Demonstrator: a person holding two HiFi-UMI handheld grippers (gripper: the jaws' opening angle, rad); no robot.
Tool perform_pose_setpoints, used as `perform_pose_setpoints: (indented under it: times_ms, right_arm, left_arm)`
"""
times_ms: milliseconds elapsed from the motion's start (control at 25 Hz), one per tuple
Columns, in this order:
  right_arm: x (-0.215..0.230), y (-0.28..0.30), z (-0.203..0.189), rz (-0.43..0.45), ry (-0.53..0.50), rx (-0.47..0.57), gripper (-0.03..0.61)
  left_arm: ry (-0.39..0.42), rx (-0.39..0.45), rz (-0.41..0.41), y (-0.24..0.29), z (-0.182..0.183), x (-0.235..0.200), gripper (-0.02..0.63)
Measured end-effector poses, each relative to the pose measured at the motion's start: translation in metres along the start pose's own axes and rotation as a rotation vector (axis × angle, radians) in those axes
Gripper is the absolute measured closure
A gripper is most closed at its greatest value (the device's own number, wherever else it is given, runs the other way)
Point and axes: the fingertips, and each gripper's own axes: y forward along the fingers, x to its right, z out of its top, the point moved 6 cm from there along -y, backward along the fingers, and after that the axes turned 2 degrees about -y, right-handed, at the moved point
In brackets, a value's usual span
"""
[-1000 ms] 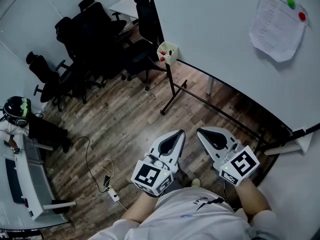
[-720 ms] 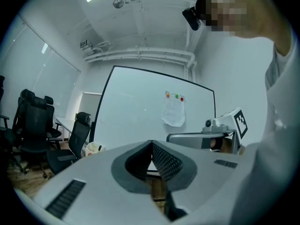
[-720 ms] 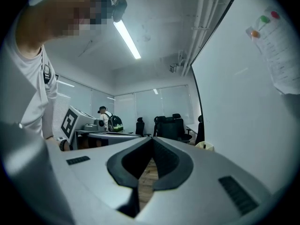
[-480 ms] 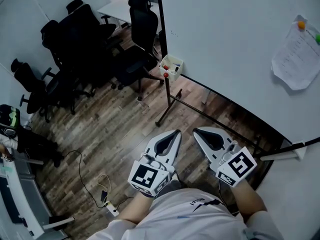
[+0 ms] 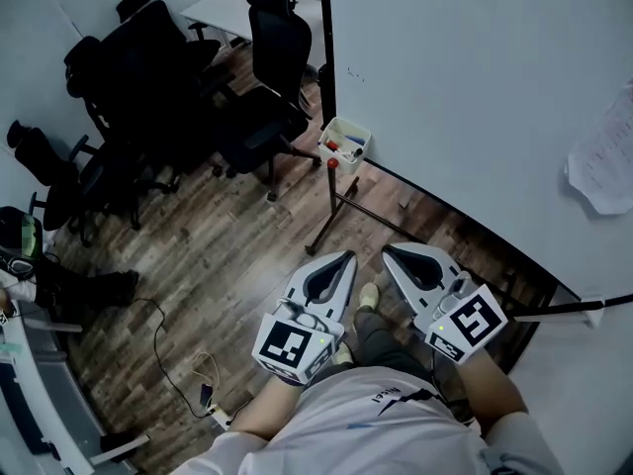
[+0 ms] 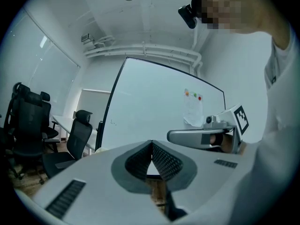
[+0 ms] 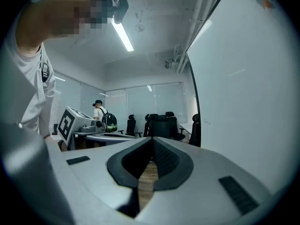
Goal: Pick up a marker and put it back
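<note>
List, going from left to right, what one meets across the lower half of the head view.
Floor cable → left tool → the person's shoe → right tool.

Left tongs (image 5: pixel 346 258) and right tongs (image 5: pixel 392 253) point forward side by side, jaws together and empty.

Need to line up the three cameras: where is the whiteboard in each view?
Head view: the whiteboard fills the upper right.
Left gripper view: whiteboard at centre, reaching right.
Right gripper view: whiteboard fills the right side.
Shared landmark: the black office chairs, left of the board's dark edge in every view.
</note>
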Motion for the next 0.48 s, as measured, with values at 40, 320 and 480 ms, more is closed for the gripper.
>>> perform_pose_setpoints:
  times_ms: [40,320,480]
  right_arm:
    - [0.009,0.008,-0.001,0.006,0.001,0.003,0.565]
    - [0.087,0.058,0.004,0.053,0.006,0.025,0.565]
    - [0.128,0.077,0.005,0.086,0.025,0.017,0.565]
  left_arm:
    - [0.002,-0.003,0.003,0.009,0.001,-0.006,0.603]
    - [0.026,-0.037,0.030,0.086,0.014,-0.048,0.603]
    - [0.010,-0.057,0.056,0.125,0.018,-0.066,0.603]
